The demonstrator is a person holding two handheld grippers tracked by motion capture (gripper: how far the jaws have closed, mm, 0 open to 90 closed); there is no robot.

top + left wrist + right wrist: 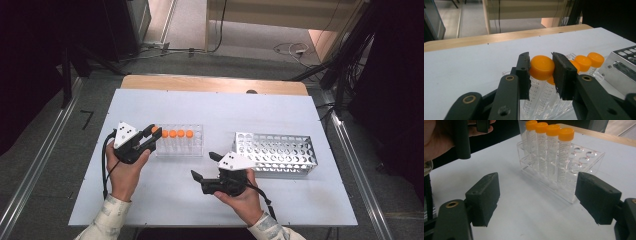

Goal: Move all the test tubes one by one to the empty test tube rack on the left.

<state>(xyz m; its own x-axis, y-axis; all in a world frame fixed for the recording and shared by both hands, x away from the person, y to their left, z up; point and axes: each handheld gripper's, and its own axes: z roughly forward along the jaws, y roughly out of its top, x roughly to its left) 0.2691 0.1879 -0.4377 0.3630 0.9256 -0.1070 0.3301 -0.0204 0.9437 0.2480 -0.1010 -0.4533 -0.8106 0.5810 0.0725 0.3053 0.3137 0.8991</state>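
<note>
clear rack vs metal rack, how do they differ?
The clear rack is see-through plastic; the metal rack is shiny perforated sheet. The clear rack holds orange-capped tubes; no tubes show in the metal rack. The left gripper is at the clear rack; the metal rack stands apart. Both rest on the white table.

Even overhead light leaves the white table (210,107) bright, almost washed out, with only faint, soft shadows; the room's sides fall into black. Both gripper views look slightly soft, perhaps from compression, the nearest jaws blurred
</note>
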